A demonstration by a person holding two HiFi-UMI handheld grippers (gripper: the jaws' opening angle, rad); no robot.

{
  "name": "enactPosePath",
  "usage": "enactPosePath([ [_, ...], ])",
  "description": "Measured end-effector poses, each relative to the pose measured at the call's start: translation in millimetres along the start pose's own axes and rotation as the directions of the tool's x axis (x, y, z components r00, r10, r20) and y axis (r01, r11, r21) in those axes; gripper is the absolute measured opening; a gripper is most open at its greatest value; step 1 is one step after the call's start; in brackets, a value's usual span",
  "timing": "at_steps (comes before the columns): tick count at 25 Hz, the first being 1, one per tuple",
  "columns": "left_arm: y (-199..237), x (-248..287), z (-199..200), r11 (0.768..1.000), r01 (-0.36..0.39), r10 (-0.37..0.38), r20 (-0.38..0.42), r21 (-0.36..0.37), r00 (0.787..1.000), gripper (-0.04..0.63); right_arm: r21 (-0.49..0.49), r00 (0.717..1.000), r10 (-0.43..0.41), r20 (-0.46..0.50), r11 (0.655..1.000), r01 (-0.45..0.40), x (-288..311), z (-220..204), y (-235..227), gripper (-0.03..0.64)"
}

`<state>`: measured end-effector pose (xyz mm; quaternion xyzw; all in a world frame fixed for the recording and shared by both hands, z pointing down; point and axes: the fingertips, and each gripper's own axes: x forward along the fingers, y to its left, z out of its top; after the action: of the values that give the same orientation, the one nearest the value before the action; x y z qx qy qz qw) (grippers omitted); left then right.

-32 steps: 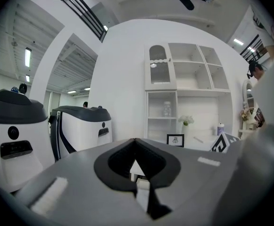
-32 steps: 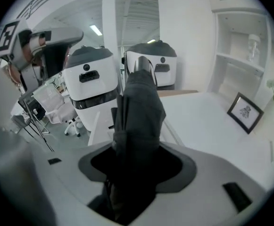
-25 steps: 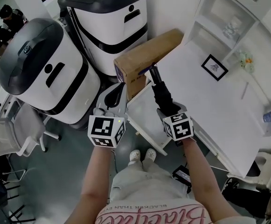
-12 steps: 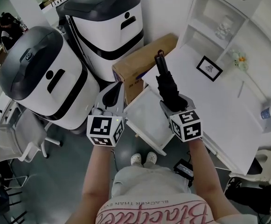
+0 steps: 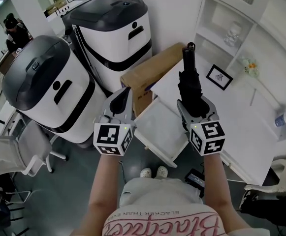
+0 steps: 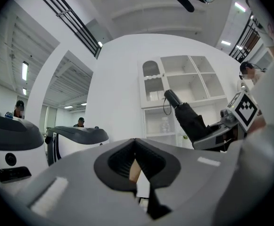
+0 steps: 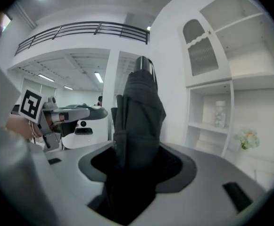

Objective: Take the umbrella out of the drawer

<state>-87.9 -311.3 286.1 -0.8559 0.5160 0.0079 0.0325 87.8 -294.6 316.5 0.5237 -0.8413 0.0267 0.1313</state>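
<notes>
Head view: umbrella (image 5: 190,85) lengthwise straight ahead

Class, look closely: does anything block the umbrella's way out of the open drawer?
Nothing visible does. The right tool is shut on the folded umbrella, which is held up clear above the open drawer.

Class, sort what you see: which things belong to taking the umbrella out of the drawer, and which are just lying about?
Job in hand: umbrella, drawer, right gripper.
Lying about: cardboard box, picture frame, chair.
</notes>
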Motion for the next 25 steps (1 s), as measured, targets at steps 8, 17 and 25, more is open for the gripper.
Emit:
enactPosePath([
  [8, 1, 1, 21, 1.000, 0.002, -0.003, 0.050, 0.016, 0.999, 0.009, -0.001, 0.980, -0.090, 0.177, 0.996, 0.092, -36, 45, -22, 0.247],
  [17, 1, 3, 37, 0.999, -0.007, 0.004, 0.086, 0.037, 0.996, 0.009, -0.012, 0.959, -0.131, 0.250, 0.990, 0.138, -53, 63, -36, 0.249],
  [25, -1, 2, 46, 0.999, -0.013, 0.009, 0.106, 0.041, 0.994, 0.008, -0.039, 0.949, -0.140, 0.282, 0.987, 0.157, -61, 74, -39, 0.249],
])
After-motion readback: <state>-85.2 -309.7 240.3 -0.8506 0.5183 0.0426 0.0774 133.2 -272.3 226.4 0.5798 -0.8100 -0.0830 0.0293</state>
